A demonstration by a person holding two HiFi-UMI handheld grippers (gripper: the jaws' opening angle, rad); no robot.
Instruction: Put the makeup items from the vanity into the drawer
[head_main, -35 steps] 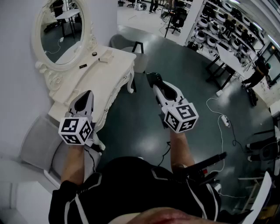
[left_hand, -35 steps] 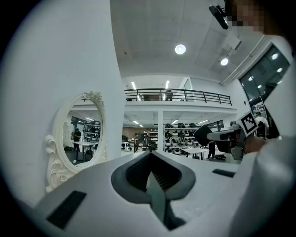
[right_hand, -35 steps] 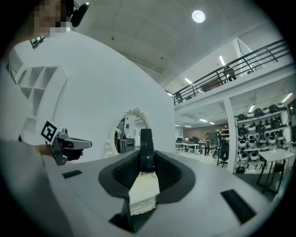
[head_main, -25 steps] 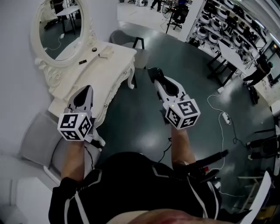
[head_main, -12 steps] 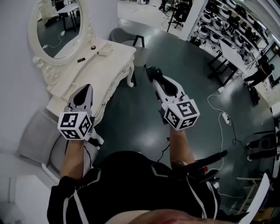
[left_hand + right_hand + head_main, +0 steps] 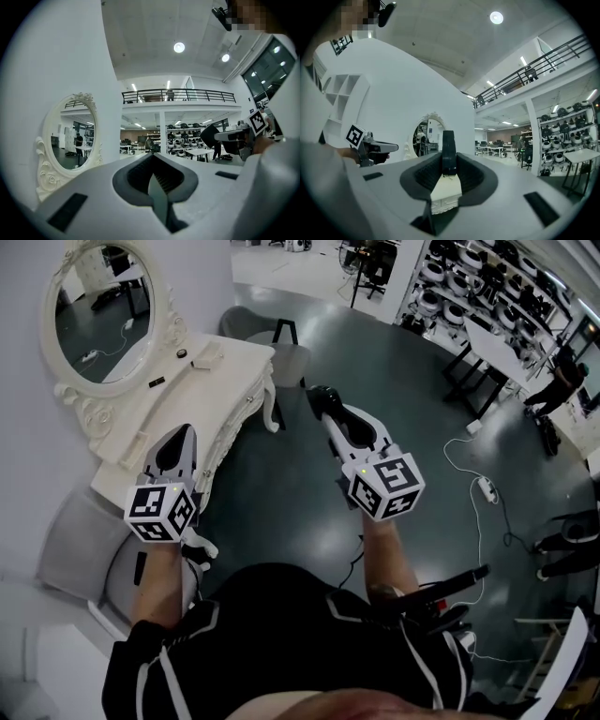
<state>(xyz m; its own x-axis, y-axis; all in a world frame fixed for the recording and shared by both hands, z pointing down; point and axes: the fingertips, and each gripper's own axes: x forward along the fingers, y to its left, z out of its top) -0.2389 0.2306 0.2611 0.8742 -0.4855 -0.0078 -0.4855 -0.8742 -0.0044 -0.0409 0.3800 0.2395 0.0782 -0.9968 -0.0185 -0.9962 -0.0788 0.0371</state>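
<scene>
holding a dark makeup item (image 6: 448,149) upright between its pads, the right gripper (image 6: 328,414) is clamped on it and points level, out over the dark floor (image 6: 375,362) beside the vanity (image 6: 192,404). the item is slim and stands on edge, pinched on both flat sides. in the right gripper view the white carved front of the vanity shows through the gap under the pads.

the left gripper (image 6: 189,435) has its jaws together with nothing between them. it is level over the near end of the vanity top, and the oval mirror (image 6: 94,320) stands off to its left.

three small things lie at the far end of the top, well apart from both grippers: a pale flat box (image 6: 208,357), a small round dark pot (image 6: 181,353) just beside it, and a small black piece (image 6: 156,382) nearer the mirror. the rest of the top is bare white.

a grey chair (image 6: 80,540) sits at the near end of the vanity, under the person's left arm. another grey chair (image 6: 246,326) stands past the far end.
</scene>
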